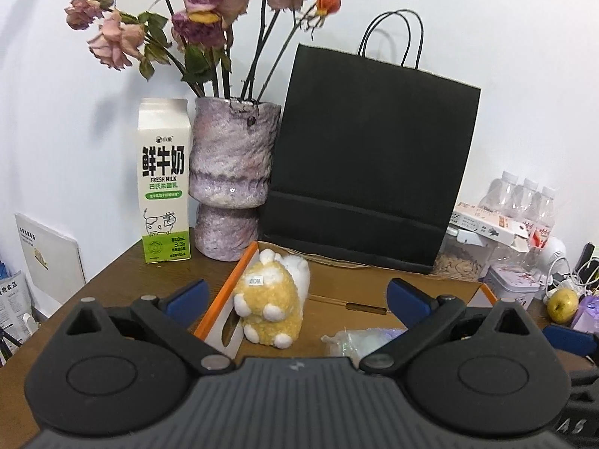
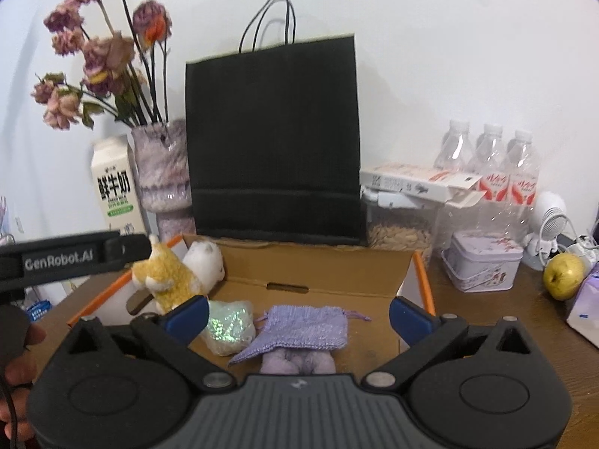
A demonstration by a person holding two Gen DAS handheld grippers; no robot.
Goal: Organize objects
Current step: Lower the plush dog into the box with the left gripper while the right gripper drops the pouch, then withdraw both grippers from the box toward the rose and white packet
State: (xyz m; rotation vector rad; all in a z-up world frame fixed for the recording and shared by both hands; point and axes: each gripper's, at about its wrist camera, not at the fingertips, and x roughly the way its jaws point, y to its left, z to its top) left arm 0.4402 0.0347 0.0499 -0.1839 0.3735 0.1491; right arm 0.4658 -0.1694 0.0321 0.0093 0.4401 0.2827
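From the left wrist, the left gripper hangs wide open over the cardboard box, holding nothing — the yellow plush toy lies between its fingers against the box's left wall, with the milk carton and vase at the table's back left corner. From the right wrist, the right gripper is spread wide too, empty, above the purple knitted pouch near the box's front edge, beside a glittery packet — the black paper bag stands behind the box.
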